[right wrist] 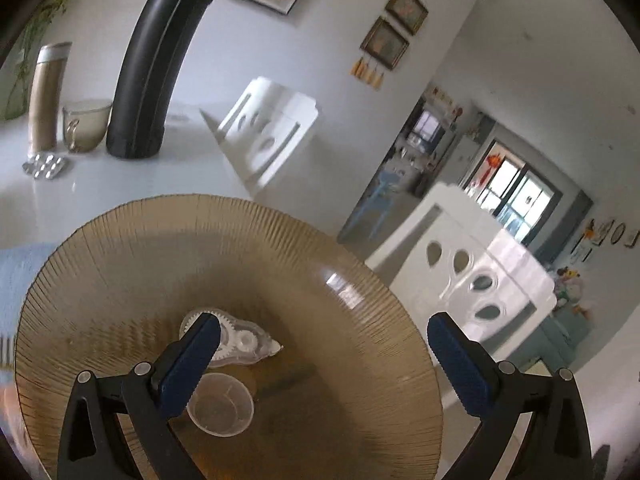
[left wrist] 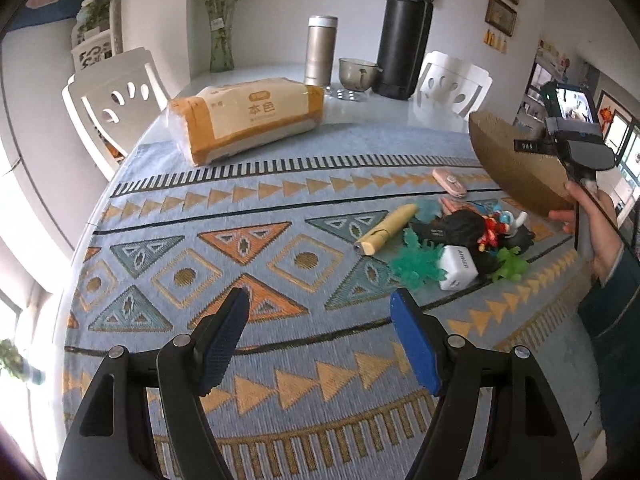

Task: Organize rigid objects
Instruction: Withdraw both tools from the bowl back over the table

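A pile of small rigid objects lies on the patterned cloth: a yellow roll [left wrist: 384,229], a white charger [left wrist: 458,267], a black item [left wrist: 448,229], a small figurine [left wrist: 494,230], green plastic pieces [left wrist: 416,264] and a pink case [left wrist: 449,182]. My left gripper [left wrist: 320,344] is open and empty above the cloth, short of the pile. A ribbed amber bowl [left wrist: 516,168] is lifted and tilted beside the right hand. In the right wrist view the bowl [right wrist: 320,248] holds a correction tape [right wrist: 240,340] and a clear cup [right wrist: 220,408]. My right gripper [right wrist: 324,364] is open over the bowl.
A tissue pack [left wrist: 248,120], a silver flask [left wrist: 320,50], a ceramic cup [left wrist: 357,73], a tall black thermos [left wrist: 404,32], a blister pack [left wrist: 346,94] and a vase [left wrist: 221,36] stand at the table's far side. White chairs [left wrist: 116,100] surround the table.
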Available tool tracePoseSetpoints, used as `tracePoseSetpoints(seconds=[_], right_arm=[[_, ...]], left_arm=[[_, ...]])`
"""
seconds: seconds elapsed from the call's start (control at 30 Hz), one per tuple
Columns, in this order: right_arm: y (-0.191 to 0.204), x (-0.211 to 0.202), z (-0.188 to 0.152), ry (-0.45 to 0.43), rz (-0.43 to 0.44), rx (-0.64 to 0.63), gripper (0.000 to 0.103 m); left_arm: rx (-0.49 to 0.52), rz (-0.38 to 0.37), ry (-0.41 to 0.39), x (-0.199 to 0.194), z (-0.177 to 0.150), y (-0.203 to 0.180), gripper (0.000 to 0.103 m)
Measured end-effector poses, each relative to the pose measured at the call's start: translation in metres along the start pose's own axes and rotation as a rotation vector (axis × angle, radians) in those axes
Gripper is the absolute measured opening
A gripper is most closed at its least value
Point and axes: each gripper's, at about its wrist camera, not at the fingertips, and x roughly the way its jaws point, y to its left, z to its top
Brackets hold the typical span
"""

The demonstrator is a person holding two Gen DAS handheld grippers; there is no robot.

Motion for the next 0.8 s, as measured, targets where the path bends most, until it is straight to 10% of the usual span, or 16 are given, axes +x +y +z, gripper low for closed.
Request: tracePoseSetpoints(seconds=[0.33, 0.5, 0.67, 0.8], right_arm=[[-0.014, -0.061, -0.047, -0.023, 0.072, -0.034, 0.096], [-0.039, -0.152, -0.057, -0.209, 0.148, 0.025, 0.103], [-0.022, -0.213, -0.123, -0.173, 0.69, -0.025, 0.103], [0.006, -0.223, -0.171, -0.171, 0.803, -0.093, 0.103]], left_arm=[[-0.037, -0.058, -0.025, -0.023, -0.01, -0.002, 0.072], [-0.05, -0.032, -0.064, -0.037, -0.016, -0.003, 0.072], [-0.059, 0.017, -0.071, -0.027, -0.026, -0.012, 0.072], [-0.044, 0.058, -0.086, -0.023, -0.038, -0.016, 0.072]])
